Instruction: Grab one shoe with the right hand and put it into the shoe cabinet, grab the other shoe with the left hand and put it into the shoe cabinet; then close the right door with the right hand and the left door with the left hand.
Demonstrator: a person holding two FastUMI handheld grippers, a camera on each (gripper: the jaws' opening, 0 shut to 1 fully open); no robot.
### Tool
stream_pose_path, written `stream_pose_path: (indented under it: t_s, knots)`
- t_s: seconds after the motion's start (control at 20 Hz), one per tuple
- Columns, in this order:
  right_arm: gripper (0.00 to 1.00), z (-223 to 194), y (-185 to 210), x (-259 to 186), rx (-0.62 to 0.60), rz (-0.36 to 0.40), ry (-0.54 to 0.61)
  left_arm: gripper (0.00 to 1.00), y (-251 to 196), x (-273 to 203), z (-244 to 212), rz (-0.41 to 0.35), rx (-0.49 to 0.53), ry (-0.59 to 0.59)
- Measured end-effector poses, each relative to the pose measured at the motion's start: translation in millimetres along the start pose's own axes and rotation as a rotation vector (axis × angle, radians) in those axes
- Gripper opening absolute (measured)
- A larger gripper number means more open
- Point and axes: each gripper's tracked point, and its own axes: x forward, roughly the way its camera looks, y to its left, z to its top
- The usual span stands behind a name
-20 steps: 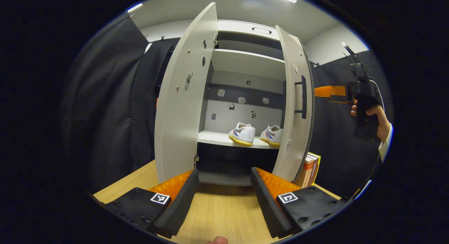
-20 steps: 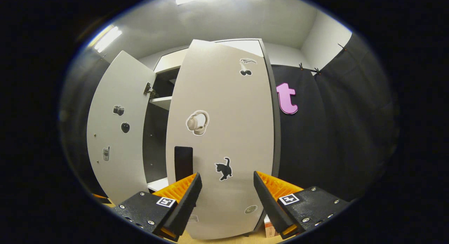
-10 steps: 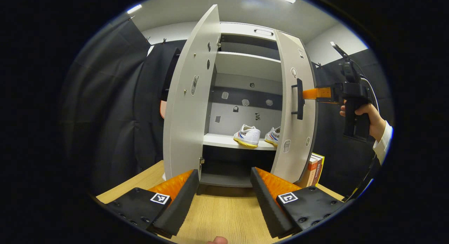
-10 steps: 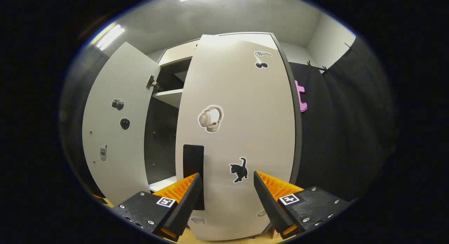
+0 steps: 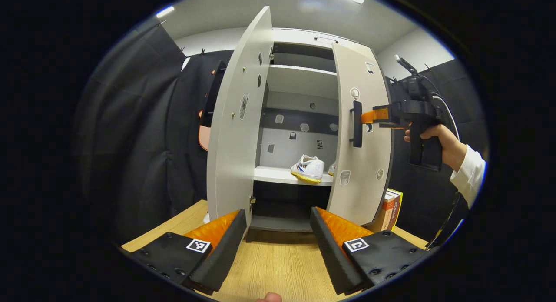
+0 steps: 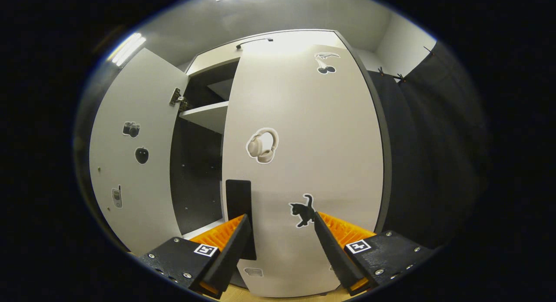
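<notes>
We take this as the door-closing stage; the footwear is already stowed; in the left gripper view one white canvas shoe with a yellow sole sits on the lower shelf of the tall pale-grey shoe cabinet, and beside it only the toe of a second white shoe peeks past the edge of the right door; so we count two shoes, both inside.

The right gripper is held up against the outer face of that right door, its fingers spread apart and grasping nothing; one finger overlaps the black rectangular handle and the other sits by the black cat sticker; we judge it is placed flat-on like this to push the panel round rather than to pull it. From the left gripper view we see that same gripper farther off, a hand in a white sleeve behind it, its tips at the door beside the handle; the door stands partly swung in, not yet shut.

The left gripper waits low over the light wooden tabletop, fingers released and wide, carrying nothing; it faces the cabinet, likely waiting its turn; the left door stands wide open, so two doors remain to be closed.

A few upright books stand on the tabletop just beside the cabinet.
</notes>
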Motion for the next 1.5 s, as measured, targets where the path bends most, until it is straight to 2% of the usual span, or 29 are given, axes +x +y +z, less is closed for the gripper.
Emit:
stream_pose_path:
  t_s: [0.55,1.05,1.5]
  knots:
    - [0.92,-0.2,2.8,-4.1,0.007,-0.019,0.001,0.96,-1.9,-2.3,1.7,-0.014,-0.006,0.001]
    - [0.92,13.4,-16.0,-97.9,-0.062,-0.075,-0.058,0.94,-18.0,5.2,5.6,-0.05,-0.006,-0.001]
    - [0.92,-33.3,-13.1,-188.0,-0.097,-0.178,-0.087,0.96,-42.2,7.4,5.3,-0.104,0.01,0.004]
